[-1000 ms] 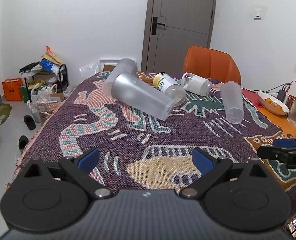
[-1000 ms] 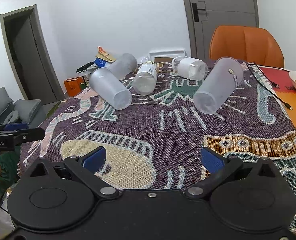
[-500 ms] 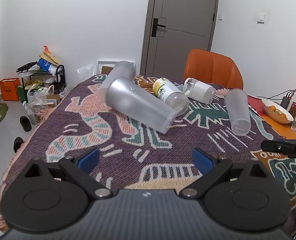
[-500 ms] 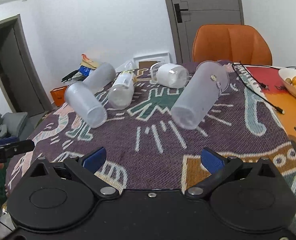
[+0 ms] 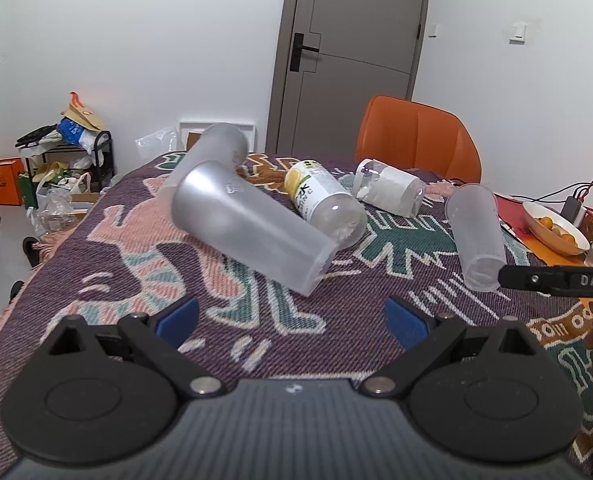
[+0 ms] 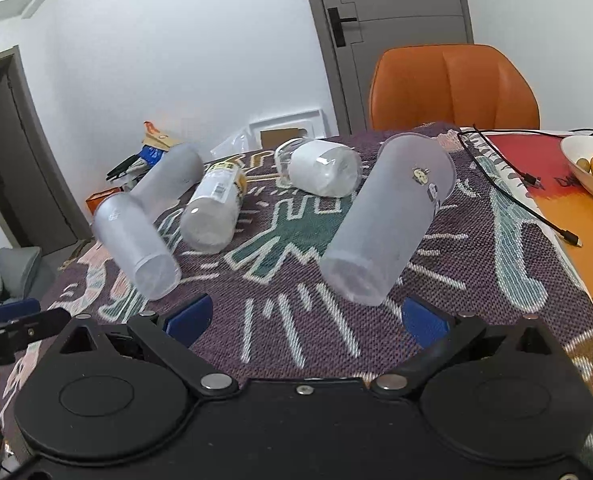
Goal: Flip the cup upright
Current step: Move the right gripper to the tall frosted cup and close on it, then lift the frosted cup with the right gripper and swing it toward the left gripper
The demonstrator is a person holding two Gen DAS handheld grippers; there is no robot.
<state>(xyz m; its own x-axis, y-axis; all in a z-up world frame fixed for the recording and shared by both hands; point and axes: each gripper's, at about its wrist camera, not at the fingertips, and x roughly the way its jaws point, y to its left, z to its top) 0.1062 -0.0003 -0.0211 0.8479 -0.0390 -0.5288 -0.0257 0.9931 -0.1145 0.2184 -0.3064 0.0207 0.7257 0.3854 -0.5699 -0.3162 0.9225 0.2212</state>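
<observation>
- A frosted cup (image 5: 252, 228) lies on its side on the patterned blanket (image 5: 144, 280), straight ahead of the left gripper (image 5: 292, 316); its wide mouth faces away to the left and its narrow base points toward the camera.
- A second frosted cup (image 6: 384, 220) with small stickers near its rim lies on its side ahead of the right gripper (image 6: 304, 320), base toward that camera; in the left wrist view it shows at the right (image 5: 476, 232).
- A third frosted cup (image 5: 216, 152) lies behind the first one, touching it or just beside it.
- Between the cups lie a clear bottle with a yellow label (image 5: 320, 204) and a white-wrapped jar (image 5: 388, 192), both on their sides.
- The left gripper has its blue-padded fingers spread wide and holds nothing; it is near the first cup but apart from it.
- The right gripper is likewise spread wide with nothing between its pads, the sticker cup's base just beyond them.
- An orange chair (image 5: 416, 140) stands at the far side of the table before a grey door (image 5: 352, 52).
- A white bowl of small orange fruit (image 5: 556, 228) sits at the right edge, with a black cable (image 6: 516, 196) on the cloth beside it.
</observation>
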